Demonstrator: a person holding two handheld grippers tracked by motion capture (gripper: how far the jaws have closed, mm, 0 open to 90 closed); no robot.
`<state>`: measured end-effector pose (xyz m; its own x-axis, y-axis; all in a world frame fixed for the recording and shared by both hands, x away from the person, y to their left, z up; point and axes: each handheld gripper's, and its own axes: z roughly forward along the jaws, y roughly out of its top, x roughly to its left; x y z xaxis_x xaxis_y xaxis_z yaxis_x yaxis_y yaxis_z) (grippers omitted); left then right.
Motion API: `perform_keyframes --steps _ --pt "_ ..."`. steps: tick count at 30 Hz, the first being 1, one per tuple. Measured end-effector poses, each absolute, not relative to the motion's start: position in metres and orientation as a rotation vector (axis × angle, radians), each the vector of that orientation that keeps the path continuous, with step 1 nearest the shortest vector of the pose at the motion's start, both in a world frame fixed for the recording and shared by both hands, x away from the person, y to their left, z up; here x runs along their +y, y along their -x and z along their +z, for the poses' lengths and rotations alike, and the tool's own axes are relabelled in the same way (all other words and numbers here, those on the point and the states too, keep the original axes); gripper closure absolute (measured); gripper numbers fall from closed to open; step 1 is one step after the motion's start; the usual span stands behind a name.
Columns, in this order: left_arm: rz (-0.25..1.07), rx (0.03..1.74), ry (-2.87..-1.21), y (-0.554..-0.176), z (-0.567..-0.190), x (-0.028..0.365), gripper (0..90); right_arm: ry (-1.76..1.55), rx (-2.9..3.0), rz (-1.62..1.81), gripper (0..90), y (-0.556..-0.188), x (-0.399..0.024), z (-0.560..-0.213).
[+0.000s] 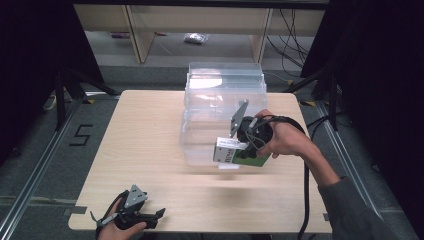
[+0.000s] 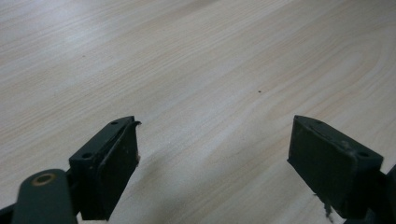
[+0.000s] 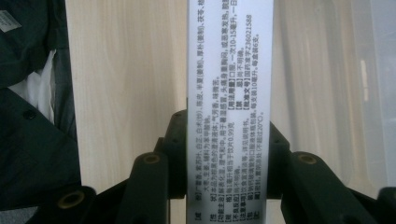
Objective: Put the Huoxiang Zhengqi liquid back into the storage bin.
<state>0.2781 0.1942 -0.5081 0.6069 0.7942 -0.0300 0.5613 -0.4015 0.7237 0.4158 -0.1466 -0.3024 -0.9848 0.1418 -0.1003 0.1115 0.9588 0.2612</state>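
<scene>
Gripping a green-and-white carton (image 1: pixel 235 154) by its narrow faces, the right gripper (image 1: pixel 240 147) carries it at the near wall of a clear plastic bin (image 1: pixel 222 90), centre-right of the high view.

In the right gripper view, the 2 black jaws pinch the carton's white printed side panel (image 3: pixel 229 107) from both sides, a hold across the slim dimension that seems chosen to keep the box steady while it hangs clear of the wooden table (image 1: pixel 150 145). The carton sits just in front of the bin, likely its destination or its source. At the lower left of the high view the left gripper (image 1: pixel 150 217) rests low over the table's near edge, its jaws spread wide with nothing but bare wood between them, apparently parked out of the way.
</scene>
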Motion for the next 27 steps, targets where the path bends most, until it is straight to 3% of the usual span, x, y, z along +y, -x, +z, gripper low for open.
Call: perform_keyframes --steps 27 --pt "0.409 1.075 -2.114 -0.279 -0.51 0.194 15.4 -0.301 2.984 0.384 64.3 -0.475 -0.161 -0.299"
